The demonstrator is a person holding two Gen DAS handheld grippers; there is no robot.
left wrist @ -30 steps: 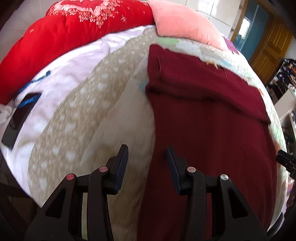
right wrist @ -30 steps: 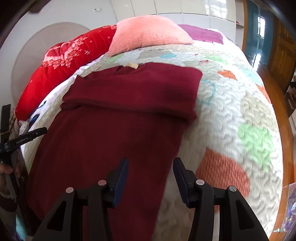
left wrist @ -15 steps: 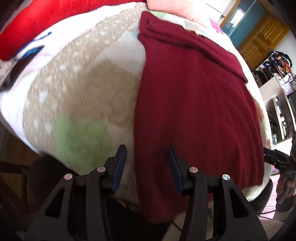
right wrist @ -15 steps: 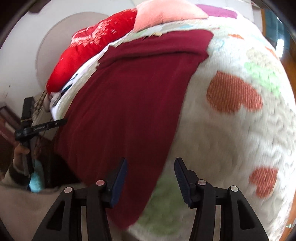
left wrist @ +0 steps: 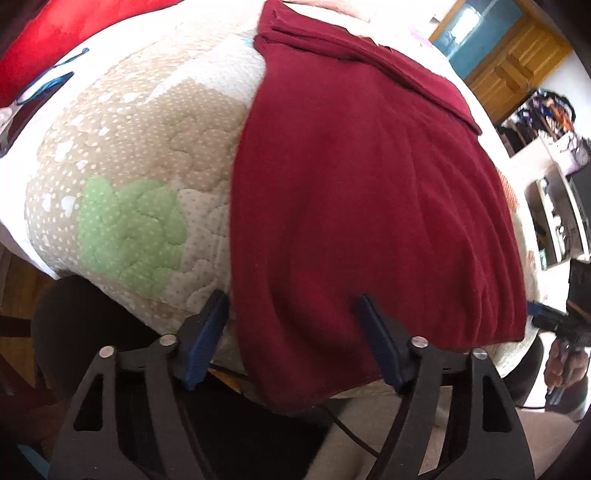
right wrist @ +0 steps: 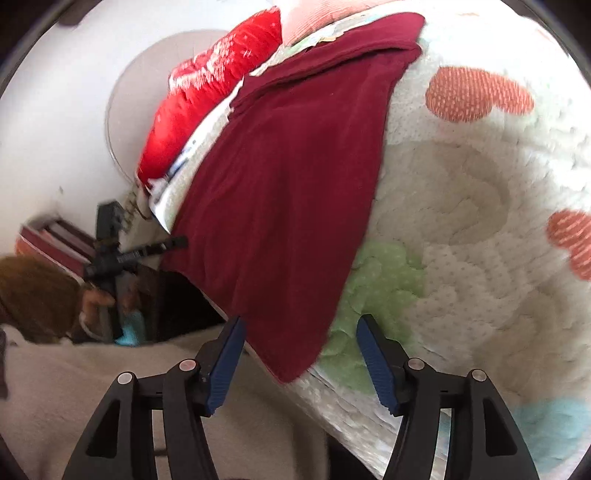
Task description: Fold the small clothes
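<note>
A bed fills both views, covered by a pale quilt stitched with green, beige and coral heart patches. The quilt gives a broad, flat, soft surface for folding.

On it lies the dark red garment, spread lengthwise. Its far end is already doubled over into a thick band toward the head of the bed, where a red duvet and a pink pillow sit. Its near hem reaches the foot edge of the bed and droops a little over it, which leaves both lower corners free to be pinched.

The left gripper points steeply down at the garment's near left corner. Its jaws have just been opening and stand wide apart, with the hem hanging between them but the pads not pressing on it. The right gripper hovers at the near right corner, where the cloth tapers to a point over the foot edge. Its jaws have also just been opening and are apart, straddling that corner without clamping it.

Judging by this symmetrical approach, the step in hand is seizing both lower corners together so the hem can be carried up toward the folded band, halving the length evenly.
</note>
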